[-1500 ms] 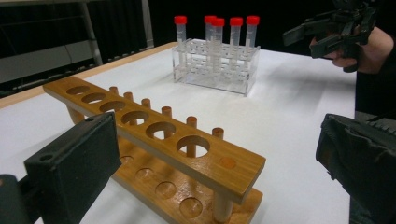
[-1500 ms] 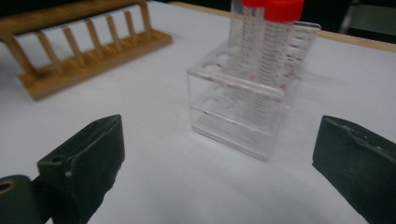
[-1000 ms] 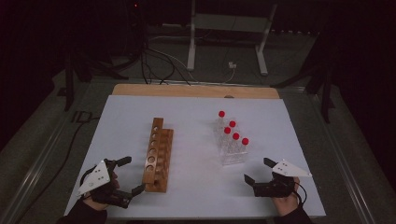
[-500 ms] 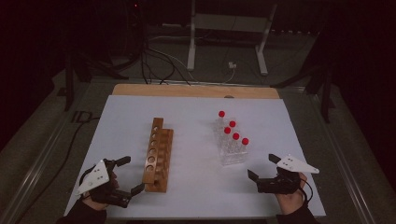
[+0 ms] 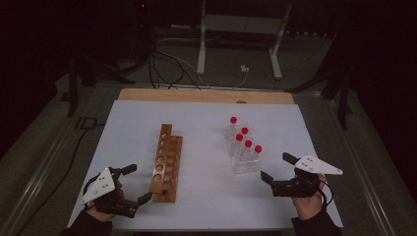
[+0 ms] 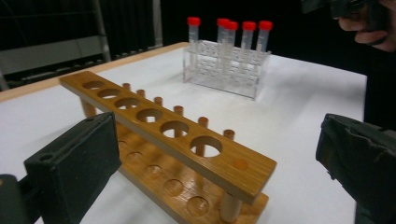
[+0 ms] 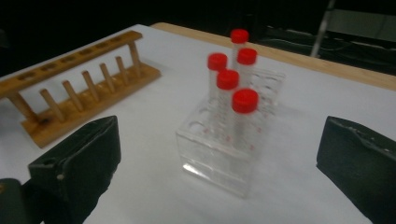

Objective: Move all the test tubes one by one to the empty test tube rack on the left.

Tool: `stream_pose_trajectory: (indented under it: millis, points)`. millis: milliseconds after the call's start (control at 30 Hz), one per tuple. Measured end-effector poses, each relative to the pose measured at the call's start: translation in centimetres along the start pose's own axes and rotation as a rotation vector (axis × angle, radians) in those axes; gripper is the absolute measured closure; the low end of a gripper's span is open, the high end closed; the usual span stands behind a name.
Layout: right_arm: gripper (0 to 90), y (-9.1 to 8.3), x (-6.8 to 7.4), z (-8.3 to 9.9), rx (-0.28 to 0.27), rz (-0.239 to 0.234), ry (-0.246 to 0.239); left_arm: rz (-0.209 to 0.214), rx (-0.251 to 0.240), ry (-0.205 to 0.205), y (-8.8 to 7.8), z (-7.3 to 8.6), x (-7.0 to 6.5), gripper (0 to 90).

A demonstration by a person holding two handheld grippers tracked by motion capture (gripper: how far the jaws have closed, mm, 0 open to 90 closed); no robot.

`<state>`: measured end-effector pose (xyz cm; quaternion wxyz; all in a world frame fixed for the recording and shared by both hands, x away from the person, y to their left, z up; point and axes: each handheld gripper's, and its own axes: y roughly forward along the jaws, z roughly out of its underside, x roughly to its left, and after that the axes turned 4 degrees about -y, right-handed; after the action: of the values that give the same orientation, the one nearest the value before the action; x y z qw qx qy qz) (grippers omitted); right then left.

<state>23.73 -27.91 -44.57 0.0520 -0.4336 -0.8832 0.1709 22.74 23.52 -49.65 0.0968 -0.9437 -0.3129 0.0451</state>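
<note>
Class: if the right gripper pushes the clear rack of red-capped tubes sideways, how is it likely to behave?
The clear rack looks like light plastic on a smooth table, so it would probably slide. The red-capped tubes stand well above it, so a high push might tip it. They probably sit loose and may rattle.

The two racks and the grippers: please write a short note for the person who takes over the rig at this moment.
Left gripper: open, holding nothing, beside the near end of the wooden rack.
Right gripper: open, holding nothing, just near-right of the clear rack.
Five red-capped tubes stand upright in the clear rack. All holes of the wooden rack are empty.
Done: no tube sits in the wooden rack yet.
Left: probably to grip the tubes and place them in the wooden rack; the nearest tube seems the easiest start.
</note>
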Motion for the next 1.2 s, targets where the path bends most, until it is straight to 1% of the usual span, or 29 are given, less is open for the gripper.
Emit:
stream_pose_trajectory:
  millis: [100,133,167,200,233,333,433,467,567,600,700,733,767,800,833,867,967,1000,1033,1067,1100,1133,1167,1200]
  points:
    - [0.0,0.6,0.1,-0.8,-0.005,-0.018,-0.010,0.008,-0.003,0.001,-0.1,0.0,0.0,0.4]
    - [0.0,0.6,0.1,-0.8,-0.005,-0.018,-0.010,0.010,-0.003,0.003,-0.1,0.0,-0.1,0.4]
    - [0.0,1.0,0.2,-1.2,-0.004,-0.026,-0.013,0.006,-0.004,0.007,-0.1,0.0,-0.1,0.4]
    - [0.0,1.0,0.2,-1.2,-0.004,-0.026,-0.013,0.007,-0.006,0.008,-0.1,0.0,-0.1,0.4]
    - [0.0,1.4,0.2,-1.5,-0.005,-0.036,-0.015,0.012,-0.007,0.006,-0.1,0.0,-0.1,0.4]
    - [0.0,2.1,0.1,-1.8,-0.002,-0.043,-0.009,0.013,-0.010,0.006,-0.1,0.0,-0.1,0.4]
    - [0.0,2.6,0.0,-1.9,0.007,-0.038,-0.006,0.014,-0.017,0.004,-0.2,0.0,-0.1,0.4]
    - [0.0,3.1,-0.2,-1.9,0.020,-0.035,0.004,0.012,-0.019,0.002,-0.2,0.0,-0.1,0.4]
    - [0.0,3.5,-0.4,-1.7,0.035,-0.032,0.010,0.013,-0.020,0.003,-0.3,0.0,-0.1,0.4]
    - [0.0,3.8,-0.4,-1.6,0.040,-0.023,0.014,0.012,-0.020,0.004,-0.3,0.0,-0.1,0.4]
    - [0.0,4.3,-0.7,-1.3,0.058,-0.015,0.016,0.012,-0.021,0.006,-0.3,0.0,-0.1,0.4]
    - [0.0,4.7,-0.8,-1.1,0.084,0.005,0.018,0.012,-0.022,0.006,-0.3,0.0,-0.2,0.4]
    - [0.0,4.7,-0.8,-1.1,0.084,0.005,0.018,0.010,-0.023,0.008,-0.3,0.0,-0.1,0.4]
    - [0.0,5.1,-0.9,-0.8,0.103,0.011,0.028,0.010,-0.022,0.008,-0.3,0.0,-0.1,0.4]
    - [1.0,5.3,-0.9,-0.7,0.118,0.011,0.033,0.010,-0.023,0.008,-0.3,0.0,-0.2,0.4]
    - [6.5,5.4,-1.0,-0.5,0.120,0.025,0.028,0.010,-0.024,0.007,-0.3,0.0,-0.2,0.4]
    - [8.1,5.6,-1.1,-0.3,0.129,0.036,0.038,0.011,-0.024,0.006,-0.3,0.0,-0.1,0.4]
    - [10.6,5.7,-1.1,-0.2,0.141,0.043,0.036,0.011,-0.023,0.005,-0.3,0.0,-0.1,0.4]
    - [15.5,5.9,-1.2,0.0,0.151,0.050,0.036,0.012,-0.023,0.005,-0.3,0.0,-0.1,0.4]
    - [15.5,5.9,-1.2,0.0,0.151,0.050,0.036,0.011,-0.023,0.005,-0.3,0.0,-0.1,0.4]
    - [19.6,6.2,-1.2,0.1,0.175,0.057,0.033,0.012,-0.022,0.006,-0.3,0.0,-0.1,0.4]
    - [23.6,6.3,-1.2,0.2,0.176,0.067,0.031,0.012,-0.023,0.005,-0.3,0.0,-0.1,0.4]
    - [23.6,6.3,-1.2,0.2,0.176,0.067,0.031,0.012,-0.024,0.005,-0.3,0.0,-0.1,0.4]
    - [25.5,6.3,-1.2,0.2,0.182,0.065,0.034,0.012,-0.024,0.005,-0.3,0.0,-0.1,0.4]
